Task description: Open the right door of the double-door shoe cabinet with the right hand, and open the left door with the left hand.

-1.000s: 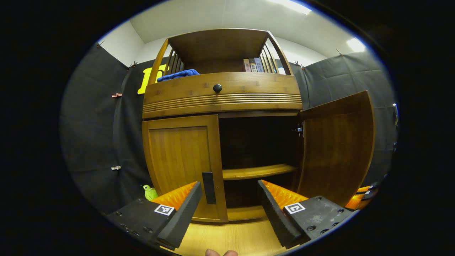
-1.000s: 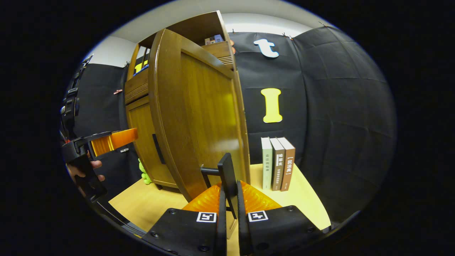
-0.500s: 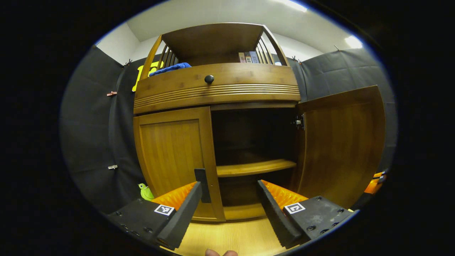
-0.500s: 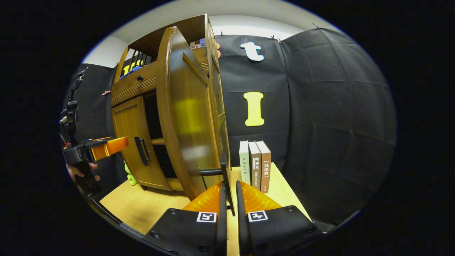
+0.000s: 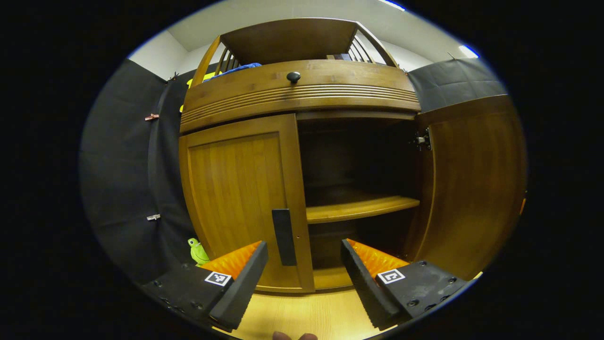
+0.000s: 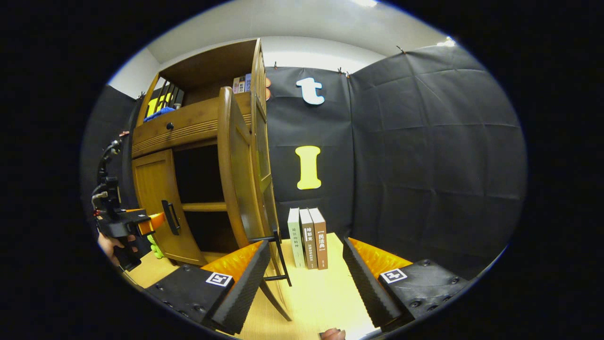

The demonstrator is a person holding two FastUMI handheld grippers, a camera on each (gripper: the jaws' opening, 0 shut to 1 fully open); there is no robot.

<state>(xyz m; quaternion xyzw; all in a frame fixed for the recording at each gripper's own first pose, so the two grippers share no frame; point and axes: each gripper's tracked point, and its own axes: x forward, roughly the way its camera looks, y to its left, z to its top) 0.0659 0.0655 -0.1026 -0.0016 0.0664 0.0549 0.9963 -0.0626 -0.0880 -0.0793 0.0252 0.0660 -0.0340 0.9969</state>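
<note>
- Wooden surface [image 5: 306, 316] carries the shoe cabinet [image 5: 302, 89]; right door [image 5: 472, 184] swung wide, left door [image 5: 240, 198] shut.
- Your left hand-held gripper [image 5: 304, 276] gapes empty before the left door handle [image 5: 284, 230]; right hand-held gripper [image 6: 306, 278] wide, empty.
- Risk: closing off-centre, one finger slips off that slim handle.
- Cabinet's lower interior is dark, hard to read.

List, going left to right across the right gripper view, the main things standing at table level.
Left gripper → closed left door → open right door → three upright books.
</note>
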